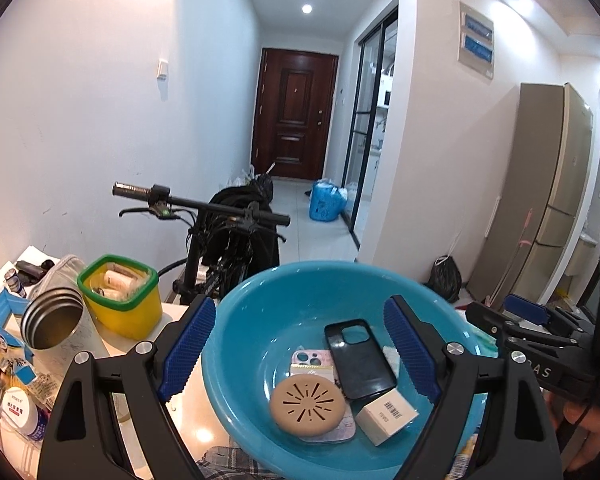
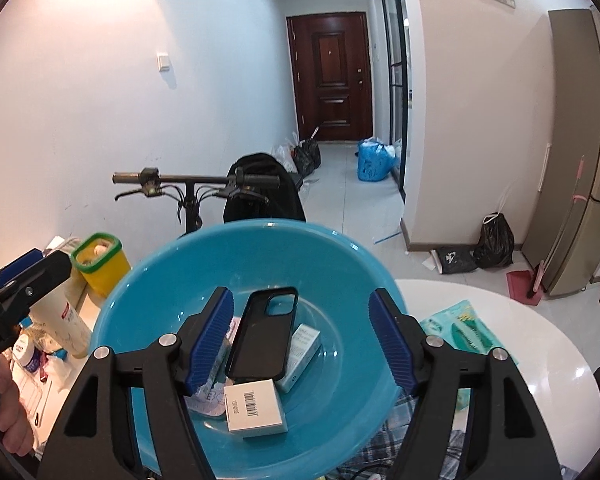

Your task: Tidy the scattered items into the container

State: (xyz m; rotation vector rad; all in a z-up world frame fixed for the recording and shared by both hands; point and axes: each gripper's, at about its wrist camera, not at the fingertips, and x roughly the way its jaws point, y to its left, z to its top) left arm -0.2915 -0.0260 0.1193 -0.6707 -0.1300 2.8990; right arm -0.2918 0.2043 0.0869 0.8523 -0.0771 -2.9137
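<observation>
A blue plastic basin [image 1: 260,292] [image 2: 148,280] stands on the white table. Inside it lie a black phone case [image 1: 358,360] [image 2: 262,336], a pink phone case [image 1: 312,360], a tan round disc [image 1: 308,402], a white barcoded box [image 1: 386,414] [image 2: 254,410] and a white-and-teal box [image 2: 304,346]. My left gripper [image 1: 300,346] hovers open above the basin, nothing between its pads. My right gripper [image 2: 300,340] is open over the basin too; the black case lies below its gap, untouched. Each gripper shows at the edge of the other's view.
Left of the basin stand a yellow tub with a green rim [image 1: 118,300] [image 2: 98,262], a steel cup [image 1: 54,320], a white bottle [image 2: 66,320] and small medicine packs. A green packet [image 2: 464,328] lies to the right. A plaid cloth sits under the basin. A scooter's handlebars [image 1: 200,204] stand behind the table.
</observation>
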